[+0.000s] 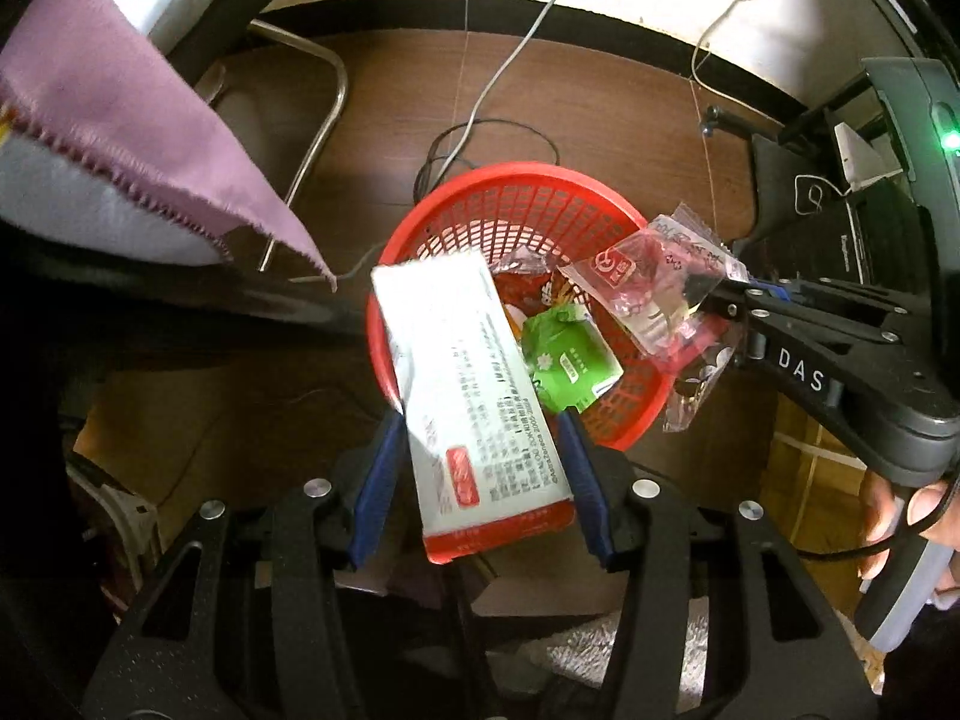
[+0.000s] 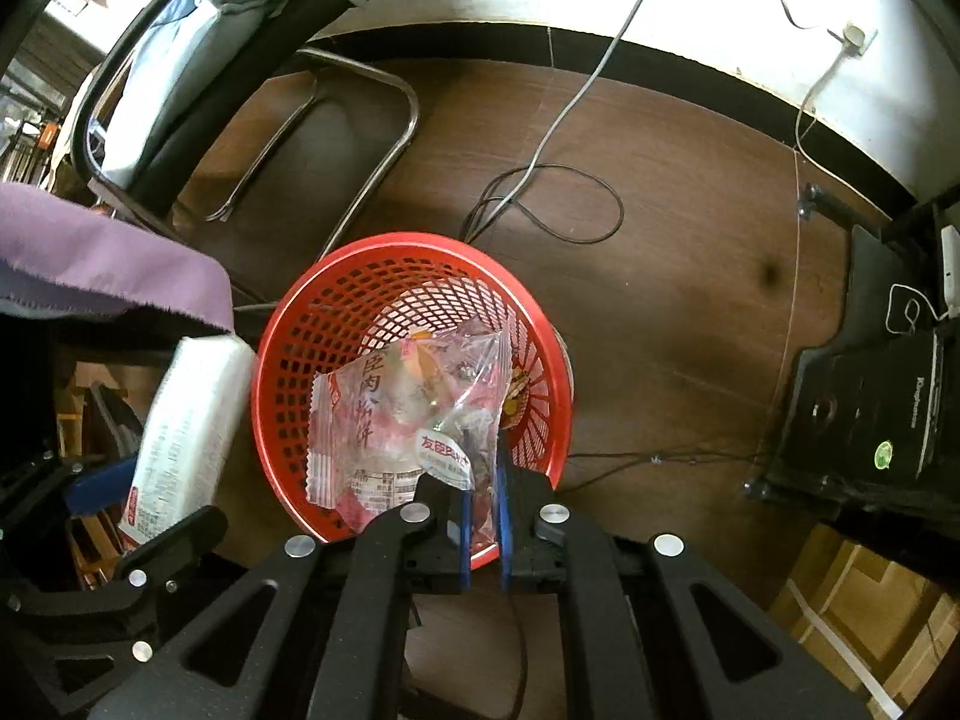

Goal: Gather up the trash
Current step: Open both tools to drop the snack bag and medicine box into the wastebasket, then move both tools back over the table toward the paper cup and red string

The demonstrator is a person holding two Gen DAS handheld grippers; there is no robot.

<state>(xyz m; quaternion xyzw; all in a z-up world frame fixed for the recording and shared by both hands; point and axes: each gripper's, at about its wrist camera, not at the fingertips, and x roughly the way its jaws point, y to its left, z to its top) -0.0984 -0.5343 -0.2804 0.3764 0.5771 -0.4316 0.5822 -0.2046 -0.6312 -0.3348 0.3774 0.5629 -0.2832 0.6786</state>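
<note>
A red mesh basket (image 1: 510, 171) (image 2: 420, 240) stands on the brown floor, with a green packet (image 1: 570, 360) and other wrappers inside. My left gripper (image 1: 478, 417) points down over the basket's near rim. Its blue pads sit against the two edges of a white packet with a red end (image 1: 468, 390) (image 2: 186, 408), which they hold. My right gripper (image 2: 483, 480) (image 1: 735, 300) is shut on a crumpled clear wrapper with red print (image 2: 390, 414) (image 1: 654, 282). That wrapper hangs over the basket's right side.
A chair with a metal tube frame (image 2: 384, 150) stands beyond the basket, and a purple cloth (image 1: 120, 120) hangs at the left. Cables (image 2: 540, 204) loop on the floor. A black computer tower (image 2: 870, 408) and a cardboard box (image 2: 870, 600) are on the right. A hand (image 1: 906, 516) grips the right gripper's handle.
</note>
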